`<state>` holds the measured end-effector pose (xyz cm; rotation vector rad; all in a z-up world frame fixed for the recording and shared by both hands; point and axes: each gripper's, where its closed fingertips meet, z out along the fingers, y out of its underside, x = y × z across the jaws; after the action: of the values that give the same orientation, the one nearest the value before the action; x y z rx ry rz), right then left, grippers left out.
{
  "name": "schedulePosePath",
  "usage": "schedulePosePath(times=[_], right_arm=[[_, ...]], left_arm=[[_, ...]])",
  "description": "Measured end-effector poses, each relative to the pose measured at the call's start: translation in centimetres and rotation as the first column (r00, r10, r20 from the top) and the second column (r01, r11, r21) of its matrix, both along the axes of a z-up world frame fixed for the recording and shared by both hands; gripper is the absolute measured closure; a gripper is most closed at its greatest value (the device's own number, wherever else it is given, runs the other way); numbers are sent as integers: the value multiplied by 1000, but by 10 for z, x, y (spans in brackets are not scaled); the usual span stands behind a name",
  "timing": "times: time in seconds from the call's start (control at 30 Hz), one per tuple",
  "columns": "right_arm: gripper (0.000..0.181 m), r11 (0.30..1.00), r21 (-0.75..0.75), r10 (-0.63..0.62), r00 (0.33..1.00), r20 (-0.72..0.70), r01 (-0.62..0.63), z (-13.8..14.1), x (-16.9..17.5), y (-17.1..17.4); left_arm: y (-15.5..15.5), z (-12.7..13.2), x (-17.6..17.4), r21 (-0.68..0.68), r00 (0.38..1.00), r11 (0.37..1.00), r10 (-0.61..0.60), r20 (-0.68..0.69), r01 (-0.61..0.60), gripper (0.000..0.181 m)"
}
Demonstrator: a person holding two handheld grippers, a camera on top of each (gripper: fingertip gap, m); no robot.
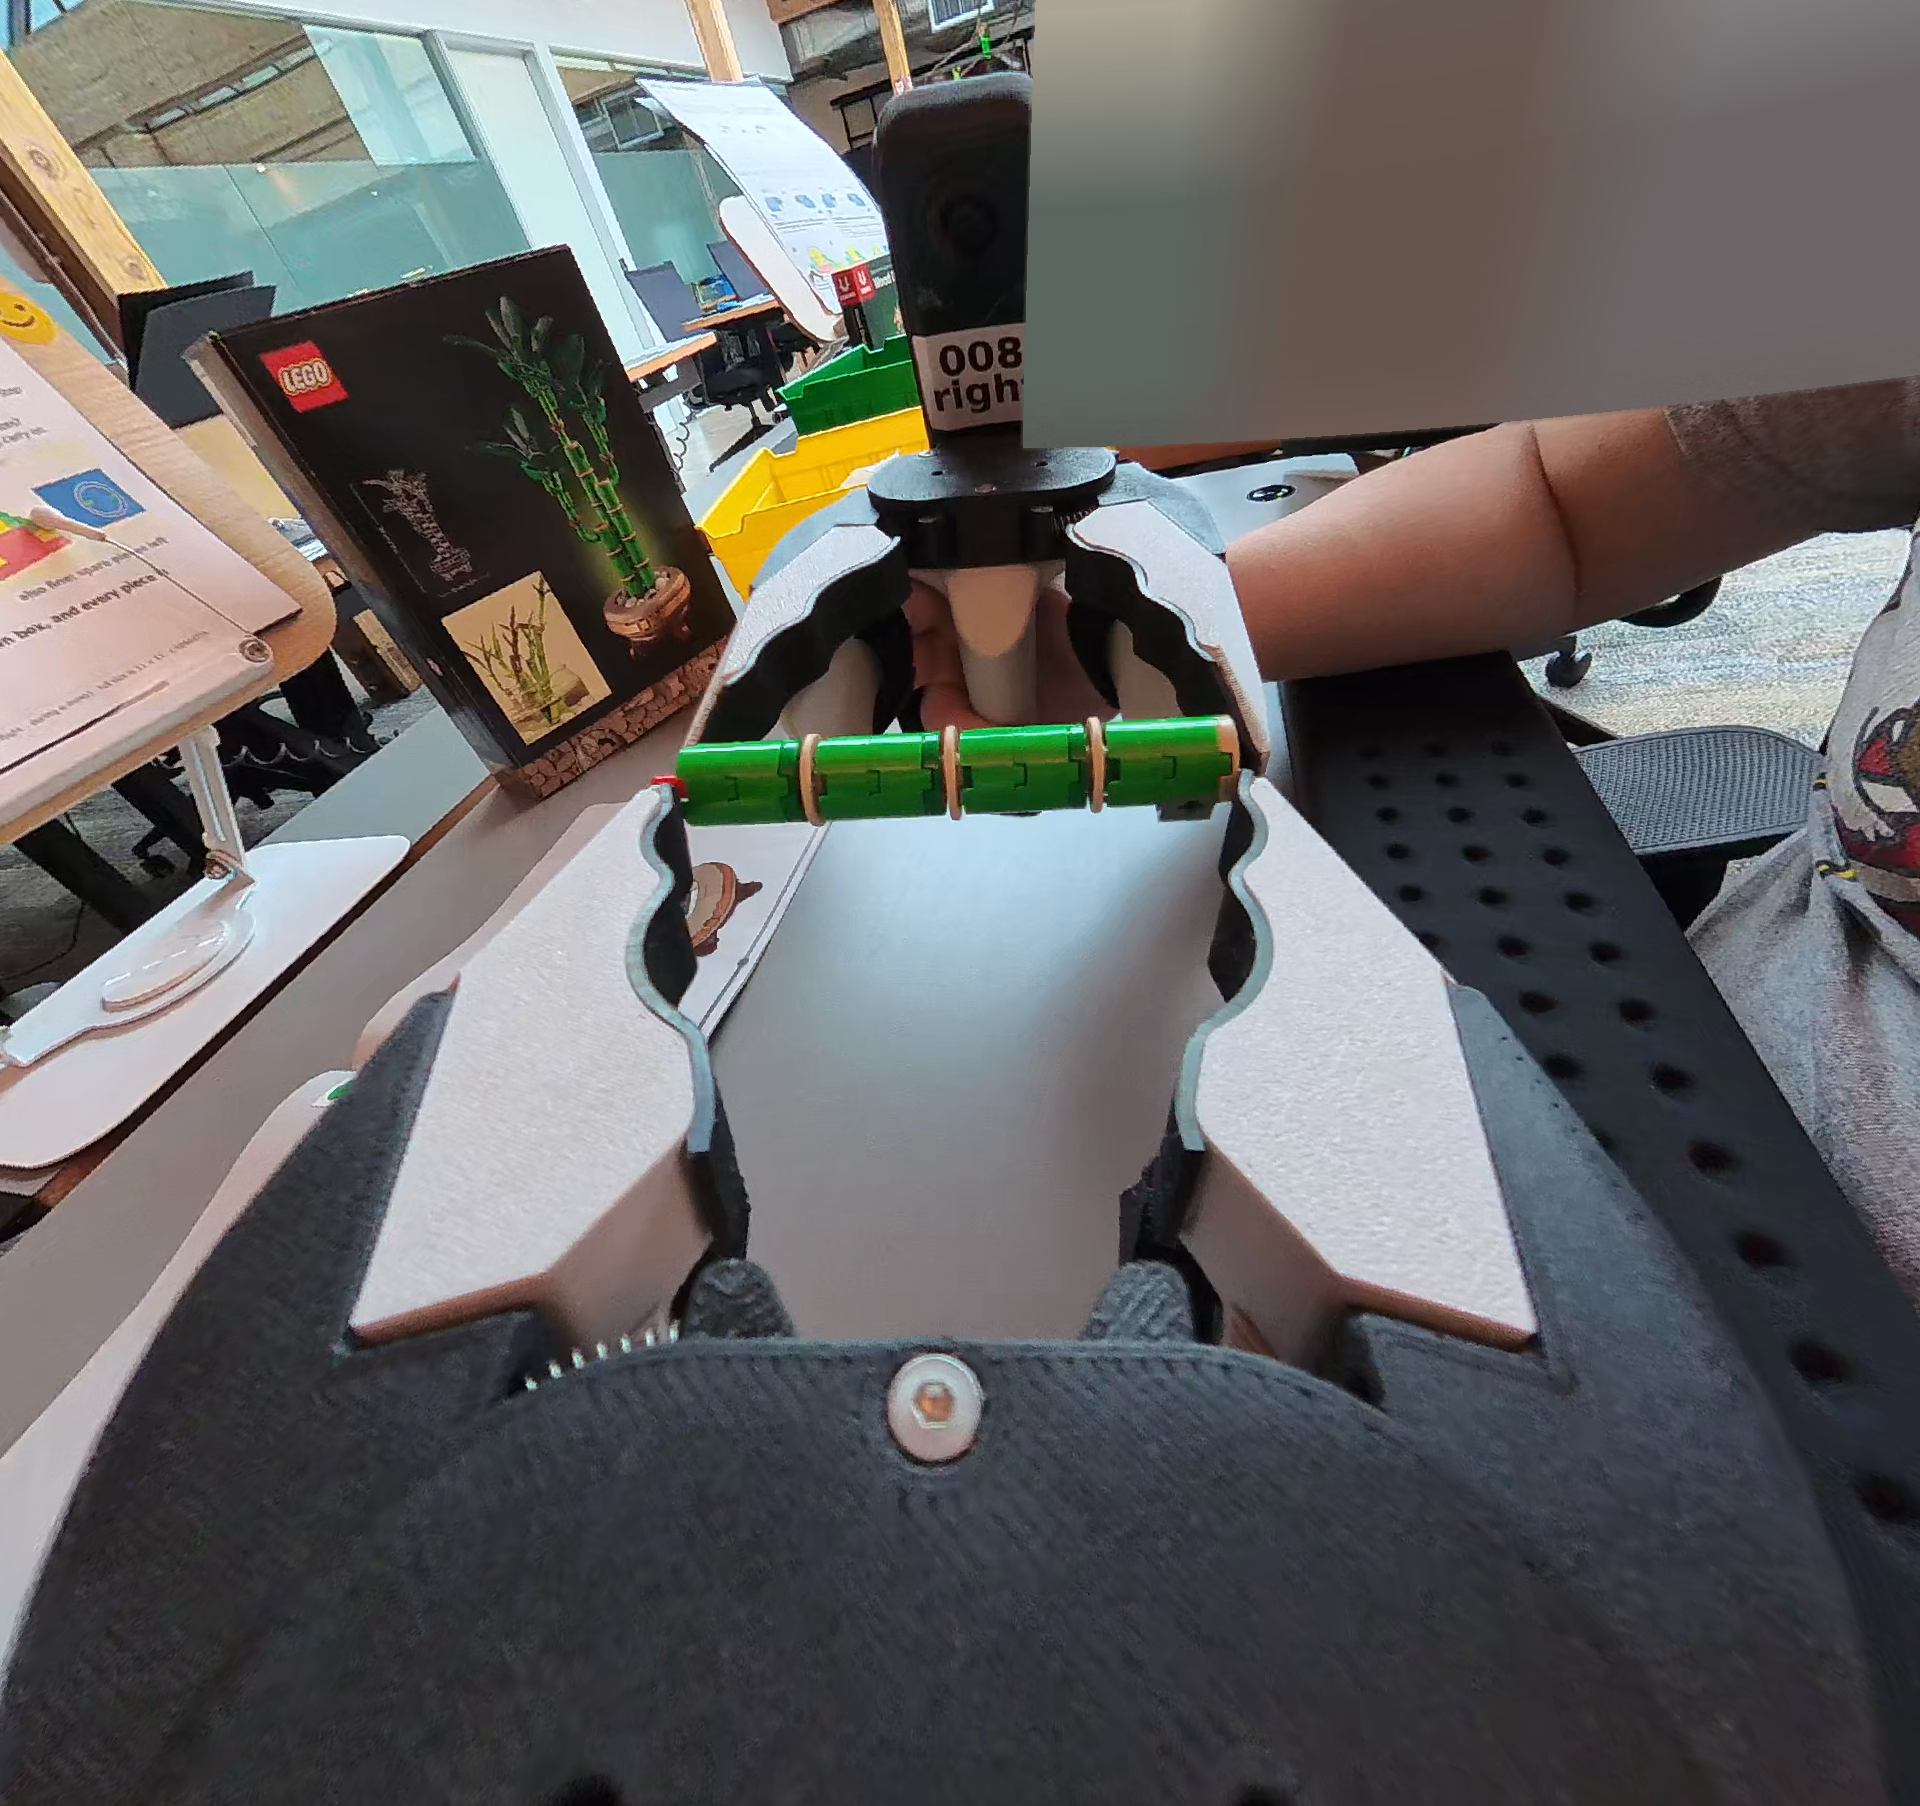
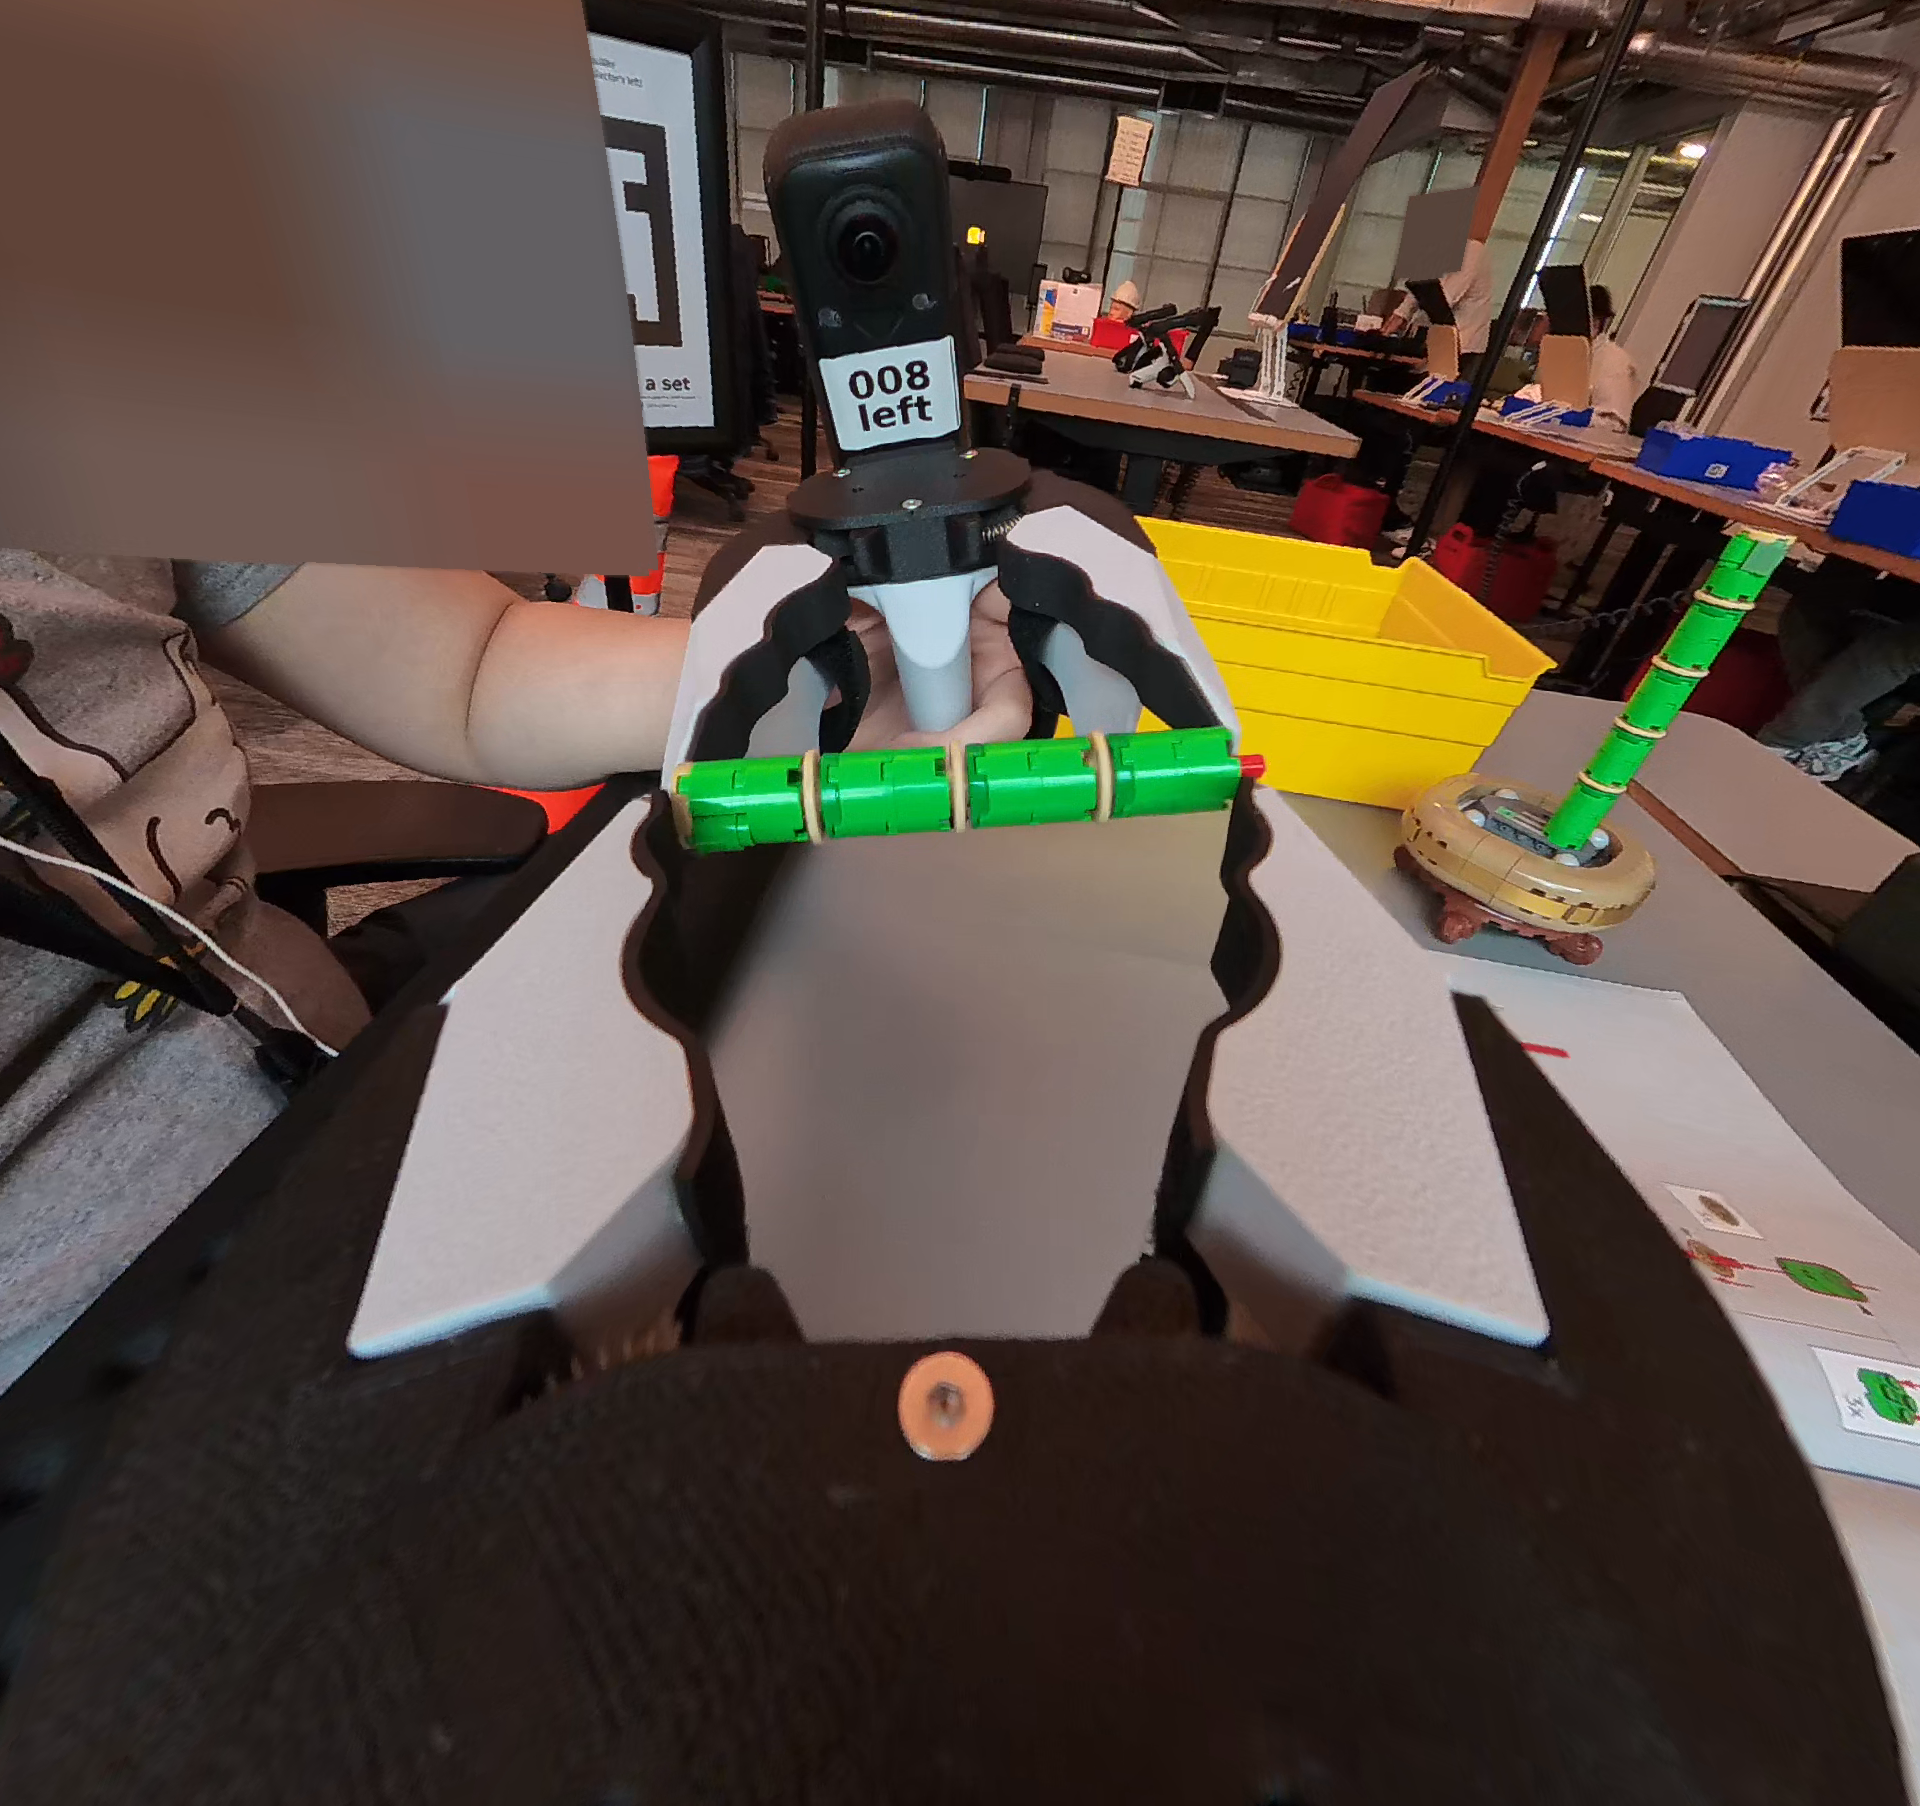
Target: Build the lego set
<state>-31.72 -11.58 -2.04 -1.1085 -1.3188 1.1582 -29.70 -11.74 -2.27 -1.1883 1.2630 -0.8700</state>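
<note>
Above the grey table, going from left to right, one instruction stand and one set box stand at the far side. Then comes the loose bamboo stalk, held level in the air between the two facing claws. The left gripper and the right gripper are each spread wide, and each appears to pinch the stalk lengthwise by its two ends. I cannot tell which one bears more of the load. The stalk counts four green segments, three tan rings between them and one red pin at one end. Further right are one yellow bin and one tan pot, with a second stalk standing tilted in it, so two stalks in all. The likely risk is the end-on grip: uneven squeezing could buckle the stalk at a ring joint, or one claw easing off could let it swing down and drop.
</note>
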Motion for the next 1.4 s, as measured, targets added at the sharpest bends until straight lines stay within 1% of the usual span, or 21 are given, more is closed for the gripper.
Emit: schedulePosePath(times=[0.13, 0.23, 0.3, 0.33, 0.37, 0.4, 0.43, 0.5, 0.57, 0.63, 0.73, 0.83, 0.93, 1.0, 1.1, 1.17, 1.2, 1.23, 1.3, 1.33, 1.4], right_arm=[[80, 999, -21, 29, 998, 49, -28, -9, -2, -3], [130, 996, 34, 84, 992, 94, -87, -18, -4, -16], [130, 997, 61, 50, 993, 103, -57, -20, -8, -14], [124, 999, 47, 17, 995, 98, -21, -20, -11, -9], [122, 999, 26, -22, 994, 110, 19, -22, -12, -2], [125, 1000, 6, -19, 992, 123, 18, -26, -12, 0], [125, 1000, -14, -5, 993, 121, 7, -27, -12, -1], [131, 999, -33, -4, 992, 124, 8, -30, -11, 2], [139, 999, -29, 19, 989, 148, -15, -37, -11, 0], [153, 1000, -18, 27, 980, 197, -24, -48, -12, -1], [153, 1000, -6, -5, 961, 275, 7, -64, -12, 6], [151, 996, -67, -34, 944, 329, 60, -75, -13, 14], [146, 981, -82, -131, 908, 399, 178, -87, -14, 30], [142, 980, -72, -138, 893, 429, 186, -92, -13, 31], [142, 979, -49, -153, 874, 462, 198, -101, -12, 34], [143, 979, -5, -177, 851, 495, 206, -107, -8, 39], [143, 976, 34, -201, 835, 513, 214, -109, -4, 43], [143, 973, 70, -222, 820, 527, 218, -110, 1, 47], [143, 960, 134, -277, 789, 548, 244, -109, 12, 57], [142, 951, 159, -307, 774, 554, 264, -108, 19, 64], [141, 940, 168, -339, 745, 575, 298, -109, 31, 75]], left_arm=[[-4, 6, -1, -23, 999, 999, -35, 33, 36, 80], [4, 9, -5, -34, 999, 999, 5, 50, -3, 81], [5, 8, -8, -44, 999, 999, 0, 43, 2, 81], [1, 9, -8, -46, 999, 999, -25, 48, 27, 92], [-11, 7, -7, -40, 993, 993, -106, 43, 107, 140], [-16, 3, -5, -31, 990, 990, -140, 31, 141, 159], [-10, -4, -3, -21, 995, 995, -102, -3, 102, 160], [0, -21, 1, 15, 995, 999, -32, -93, 33, 154], [2, -34, 4, 16, 991, 999, -27, -134, 30, 162], [0, -45, 6, -17, 984, 998, -57, -170, 55, 181], [6, -63, 6, -54, 969, 998, -49, -241, 37, 181], [14, -70, 2, -88, 958, 996, -26, -284, 1, 180], [37, -48, -13, -96, 977, 989, 91, -195, -111, 167], [52, -27, -29, -127, 982, 976, 166, -90, -176, 162], [63, -7, -49, -207, 980, 960, 199, 29, -189, 160], [67, -4, -57, -241, 976, 951, 210, 52, -192, 157], [70, -8, -60, -247, 975, 947, 218, 27, -205, 154], [72, -16, -62, -251, 975, 943, 223, -15, -219, 145], [76, -45, -61, -257, 962, 932, 220, -163, -257, 131], [81, -63, -60, -249, 939, 921, 236, -250, -298, 130], [90, -88, -51, -189, 903, 922, 259, -343, -337, 130]])
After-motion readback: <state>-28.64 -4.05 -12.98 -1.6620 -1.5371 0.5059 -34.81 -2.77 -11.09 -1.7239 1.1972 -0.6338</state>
